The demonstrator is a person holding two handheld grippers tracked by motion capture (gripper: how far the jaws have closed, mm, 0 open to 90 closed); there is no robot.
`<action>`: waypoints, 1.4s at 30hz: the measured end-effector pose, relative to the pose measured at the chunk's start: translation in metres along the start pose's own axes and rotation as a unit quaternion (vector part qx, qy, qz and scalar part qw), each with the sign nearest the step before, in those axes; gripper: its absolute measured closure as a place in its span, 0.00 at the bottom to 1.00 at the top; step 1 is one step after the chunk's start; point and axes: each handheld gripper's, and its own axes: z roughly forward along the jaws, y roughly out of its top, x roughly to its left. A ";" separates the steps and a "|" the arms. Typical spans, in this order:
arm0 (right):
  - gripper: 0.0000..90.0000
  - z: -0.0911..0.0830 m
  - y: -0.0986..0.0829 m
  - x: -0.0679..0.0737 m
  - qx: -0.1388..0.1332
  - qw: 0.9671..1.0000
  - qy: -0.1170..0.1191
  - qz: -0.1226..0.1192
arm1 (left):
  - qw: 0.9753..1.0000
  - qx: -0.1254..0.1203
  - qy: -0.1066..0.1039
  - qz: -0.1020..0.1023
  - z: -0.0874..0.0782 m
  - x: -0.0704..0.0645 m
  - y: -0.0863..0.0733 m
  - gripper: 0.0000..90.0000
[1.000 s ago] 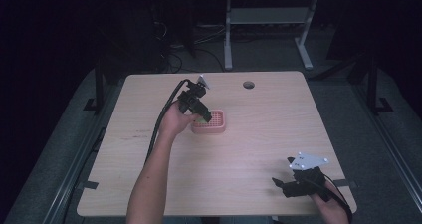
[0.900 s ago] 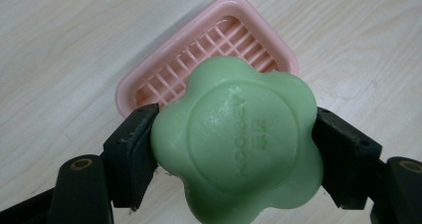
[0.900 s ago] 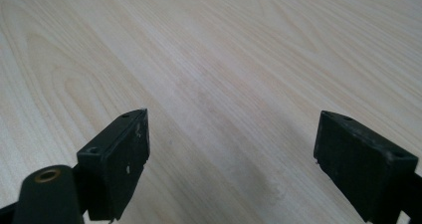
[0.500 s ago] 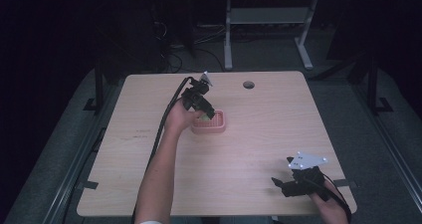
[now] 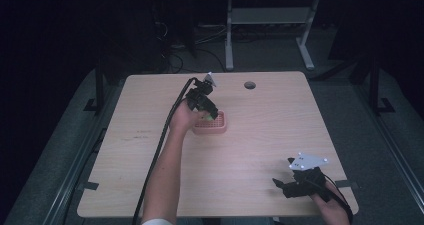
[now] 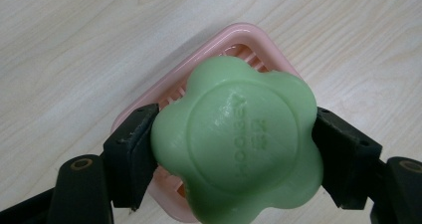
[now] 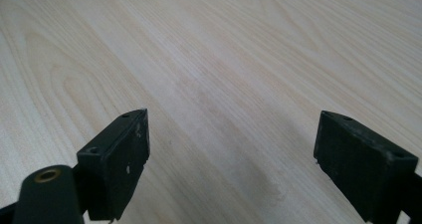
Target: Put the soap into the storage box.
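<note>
The left hand-held gripper (image 6: 234,149) squeezes a green soap (image 6: 238,143) over the pink dish (image 6: 239,37); the right hand-held gripper (image 7: 231,159) is wide apart.

High view overlooks the table (image 5: 260,150); both tool views face it closely.

The soap (image 6: 238,142) is pale green, plain apart from a raised round stamp with lettering in the same green. Below it, the dish (image 6: 225,42) is soft pink with a glossy rim and slats of the same pink. The left tool (image 6: 234,159) has matt black pads (image 6: 130,152) either side of the soap. The right tool (image 7: 234,169) is black too, topped by a light grey plate (image 5: 307,161). The worktop (image 7: 209,50) is pale wood with fine streaked grain.
</note>
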 end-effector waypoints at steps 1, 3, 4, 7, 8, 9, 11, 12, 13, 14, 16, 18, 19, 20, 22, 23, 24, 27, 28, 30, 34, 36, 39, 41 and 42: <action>0.15 0.000 0.000 0.000 0.000 1.000 0.000 -0.001 | 1.000 0.003 0.001 0.005 0.001 0.001 0.001 0.29; 0.15 0.000 0.000 0.000 0.001 1.000 0.000 -0.001 | 1.000 0.003 0.002 0.000 0.004 0.000 0.001 0.29; 0.15 0.000 0.000 0.000 0.000 1.000 0.000 0.000 | 1.000 0.006 0.000 0.001 0.005 0.001 0.001 0.29; 0.15 0.000 0.000 0.000 0.000 1.000 0.000 0.001 | 1.000 0.009 0.003 -0.001 0.010 0.000 0.002 0.29; 0.15 0.000 0.000 0.000 0.000 1.000 0.000 0.002 | 1.000 0.009 0.002 -0.004 0.011 -0.001 0.002 0.29; 0.15 0.000 0.000 0.000 0.000 1.000 0.000 0.002 | 1.000 0.011 0.002 -0.002 0.012 -0.001 0.003 0.29; 0.15 0.000 0.000 0.000 0.000 1.000 0.000 -0.001 | 1.000 0.014 0.002 0.002 0.015 -0.002 0.003 0.29; 0.15 0.000 0.000 0.000 0.001 1.000 0.000 -0.003 | 1.000 0.015 0.002 -0.004 0.016 -0.003 0.003 0.29; 0.15 0.000 0.000 0.000 0.001 1.000 0.000 -0.004 | 1.000 0.017 0.005 -0.002 0.018 -0.004 0.004 0.29; 0.15 0.001 0.000 0.000 0.001 1.000 0.001 -0.001 | 1.000 0.020 0.007 0.004 0.018 -0.003 0.004 0.29; 0.15 0.001 0.000 0.001 0.002 1.000 0.001 -0.001 | 1.000 0.019 0.005 0.000 0.020 -0.003 0.004 0.29; 0.15 0.001 0.000 0.001 0.002 1.000 0.001 0.001 | 1.000 0.018 0.003 -0.008 0.022 -0.004 0.004 0.29; 0.15 0.001 0.001 0.001 0.001 1.000 0.002 0.003 | 1.000 0.019 0.003 -0.005 0.023 -0.003 0.004 0.29; 0.15 0.001 0.001 0.001 0.001 1.000 0.002 0.003 | 1.000 0.019 0.004 -0.006 0.024 -0.004 0.004 0.29; 0.15 0.001 0.000 0.001 0.001 1.000 0.002 0.003 | 1.000 0.020 0.003 -0.007 0.025 -0.004 0.005 0.29; 0.15 0.001 0.000 0.001 0.001 1.000 0.002 0.003 | 1.000 0.020 0.004 -0.003 0.026 -0.003 0.005 0.29; 0.15 0.001 0.000 0.001 0.001 1.000 0.001 0.001 | 1.000 0.022 0.003 -0.007 0.027 -0.003 0.005 0.29; 0.15 0.001 0.000 0.000 0.000 1.000 0.001 -0.001 | 1.000 0.021 0.002 -0.009 0.029 -0.003 0.004 0.29; 0.15 0.001 0.000 0.000 0.000 1.000 0.001 -0.001 | 1.000 0.021 0.002 -0.010 0.029 -0.003 0.004 0.29; 0.15 0.001 0.000 0.000 0.001 1.000 0.001 -0.002 | 1.000 0.022 0.000 -0.011 0.031 -0.003 0.003 0.29; 0.15 0.001 0.000 0.000 0.001 1.000 0.001 -0.001 | 1.000 0.022 -0.001 -0.013 0.032 -0.002 0.003 0.29; 0.15 0.001 0.000 0.000 0.001 1.000 0.001 -0.001 | 1.000 0.023 -0.001 -0.014 0.032 -0.002 0.002 0.29; 0.15 0.002 0.000 0.001 0.001 1.000 0.002 0.003 | 1.000 0.022 -0.001 -0.014 0.032 -0.001 0.001 0.29; 0.15 0.002 0.000 0.001 0.001 1.000 0.003 0.002 | 1.000 0.022 -0.001 -0.012 0.033 0.000 0.000 0.29; 0.15 0.002 0.000 0.002 0.001 1.000 0.003 0.002 | 1.000 0.022 -0.001 -0.016 0.033 -0.001 0.000 0.29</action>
